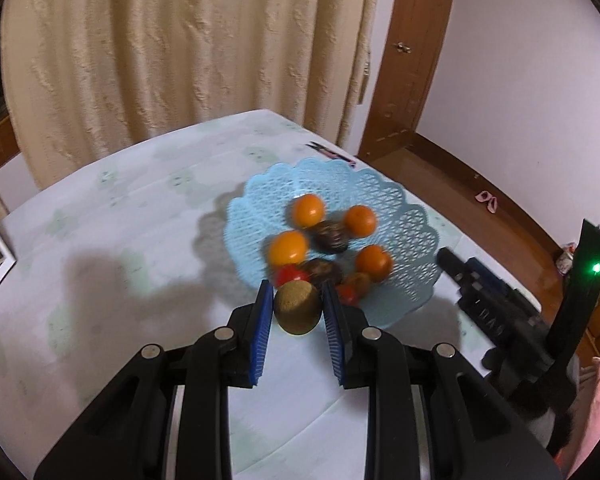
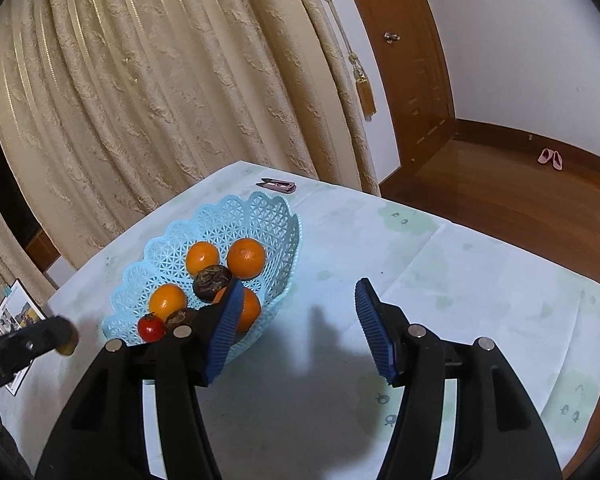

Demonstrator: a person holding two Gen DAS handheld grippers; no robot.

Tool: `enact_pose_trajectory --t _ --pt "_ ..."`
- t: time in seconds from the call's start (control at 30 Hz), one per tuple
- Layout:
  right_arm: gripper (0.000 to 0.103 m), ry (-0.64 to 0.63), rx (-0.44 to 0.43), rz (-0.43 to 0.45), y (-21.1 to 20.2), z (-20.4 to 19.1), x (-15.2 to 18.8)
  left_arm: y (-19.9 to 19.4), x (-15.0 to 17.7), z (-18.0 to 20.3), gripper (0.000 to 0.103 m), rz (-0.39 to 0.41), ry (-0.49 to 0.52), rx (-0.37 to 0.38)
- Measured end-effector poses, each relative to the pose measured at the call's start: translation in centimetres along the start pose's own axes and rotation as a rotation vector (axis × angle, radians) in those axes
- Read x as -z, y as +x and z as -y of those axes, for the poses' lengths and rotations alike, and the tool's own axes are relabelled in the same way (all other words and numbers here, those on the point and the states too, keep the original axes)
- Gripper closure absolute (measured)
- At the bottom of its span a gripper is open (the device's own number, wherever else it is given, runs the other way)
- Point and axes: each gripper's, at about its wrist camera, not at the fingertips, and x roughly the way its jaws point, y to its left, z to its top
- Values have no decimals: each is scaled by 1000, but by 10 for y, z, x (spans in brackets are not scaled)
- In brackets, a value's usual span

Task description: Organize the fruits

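Since the left tongs are clamped on the brown fuzzy kiwi fruit, their blue ribbed pads pressing its two sides, the step in hand looks to be carrying it to the pale blue plastic lattice basket on the counter covered with a pale printed cloth; the kiwi hangs just short of the basket's near rim, so it should travel a little further over the rim before release; aiming for the bare lattice at the far left of the bowl would keep it off the fruit already there. Inside, from left to right, lie a small red tomato, several round orange tangerines and two dark wrinkled fruits, though blur in the left wrist view leaves the count near the front uncertain; the kiwi should be lowered close to the lattice and let go gently, since a drop could set the tangerines rolling. Further right, the right tongs stand apart with nothing between them, one pad crossing in front of the basket's near wall; they would do well to stay clear of the rim.
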Motion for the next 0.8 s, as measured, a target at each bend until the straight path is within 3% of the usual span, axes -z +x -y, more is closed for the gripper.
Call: enact_pose_trajectory --t 0.23,0.3,0.37,0.47,0.57,0.67,0.8 --pt "40 -13 -2 3 1 -3 1 20 -7 11 76 -9 -8 33" --pt "40 -5 -2 3 1 -2 1 23 -8 8 68 -20 -22 42" --pt "35 -2 -4 1 1 -1 0 22 -8 4 40 -9 -39 31" --pt "29 -3 -11 -1 1 -2 0 15 -8 -2 33 6 -51 12" --pt "18 -14 -31 -8 -2 -5 -4 5 -8 -9 15 38 -67 -69" --pt "7 -19 -43 -13 -9 -5 -10 -6 -5 -10 11 86 -44 -192" --pt "3 -90 -43 -47 -19 -16 -17 -13 0 -14 11 108 -48 -283"
